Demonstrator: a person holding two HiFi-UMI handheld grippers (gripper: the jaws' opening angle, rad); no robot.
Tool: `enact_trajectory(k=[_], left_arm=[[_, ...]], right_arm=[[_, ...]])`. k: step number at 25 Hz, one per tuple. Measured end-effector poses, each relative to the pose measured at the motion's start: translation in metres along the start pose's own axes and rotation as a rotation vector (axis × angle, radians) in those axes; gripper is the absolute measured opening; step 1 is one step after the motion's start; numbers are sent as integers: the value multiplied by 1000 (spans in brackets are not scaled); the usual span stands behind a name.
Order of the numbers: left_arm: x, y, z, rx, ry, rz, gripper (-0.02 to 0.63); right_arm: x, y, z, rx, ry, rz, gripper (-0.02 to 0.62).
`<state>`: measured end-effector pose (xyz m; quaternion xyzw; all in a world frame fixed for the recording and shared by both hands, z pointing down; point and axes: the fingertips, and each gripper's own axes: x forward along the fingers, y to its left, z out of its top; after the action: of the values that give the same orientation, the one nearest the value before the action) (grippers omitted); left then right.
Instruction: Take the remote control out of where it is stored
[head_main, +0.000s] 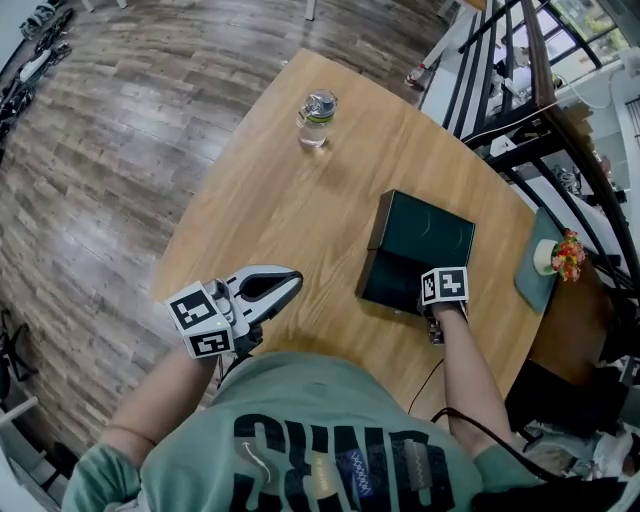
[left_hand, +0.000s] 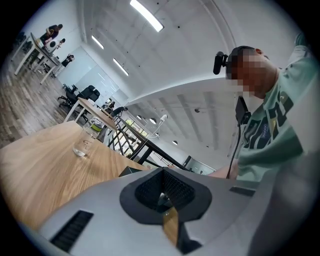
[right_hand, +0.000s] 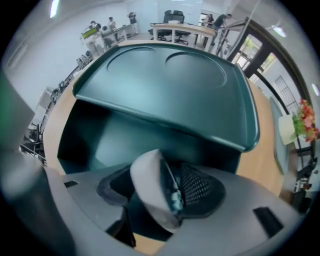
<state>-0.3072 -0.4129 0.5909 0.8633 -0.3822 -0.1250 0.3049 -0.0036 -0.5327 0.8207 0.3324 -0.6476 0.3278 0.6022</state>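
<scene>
Right gripper (right_hand: 160, 189): down at the open front of the box, and its fingers (right_hand: 201, 186) are closed onto the remote, one pad on each side of it.
Remote (right_hand: 150, 175): white and rounded, standing on edge right between the right fingers, just in front of the box's open compartment.
Box (head_main: 425, 232): dark green, directly ahead of the right fingers; its flat top with two round pressed shapes hangs over the hollow space below.
Left gripper (head_main: 290, 280): lying low over the near edge of the worktop, well apart from the box. Its fingers are pressed together at the tips with nothing held between them.
Worktop (head_main: 270, 205): pale wood, stretching out ahead of both pairs of fingers.
Bottle (head_main: 316, 115): clear, upright, far out beyond the left fingers and off on its own.
Flowers (head_main: 568, 255): a small bright bunch out past the right side of the box, well away from the right fingers.
Person: both forearms reach in from the bottom of the head view, a green shirt below them.
</scene>
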Motion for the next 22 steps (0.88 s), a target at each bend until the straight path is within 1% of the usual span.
enact_trajectory(k=[2,4,5,8,16,22], left_arm=[[4,0,-1,-3,3,-2,-2],[7,0,-2,-5,7,-5,-2],[9,0,-2,-4,10,-6,-2],[15,-3,-3,0,18,-11,-2],[22,-8,-5,-4,27,-14,-2],[20,-3,-1,-6,15,-21,-2]], right_arm=[[0,2,-1,-14,-2,27,253],[-1,1,1,-36,-13,27,210],[-2,1,2,-45,-23,27,118],[-1,6,4,-72,-46,44,109],[-20,15,13,-29,-152,165,107],[-46,27,20,-40,-232,235,107]])
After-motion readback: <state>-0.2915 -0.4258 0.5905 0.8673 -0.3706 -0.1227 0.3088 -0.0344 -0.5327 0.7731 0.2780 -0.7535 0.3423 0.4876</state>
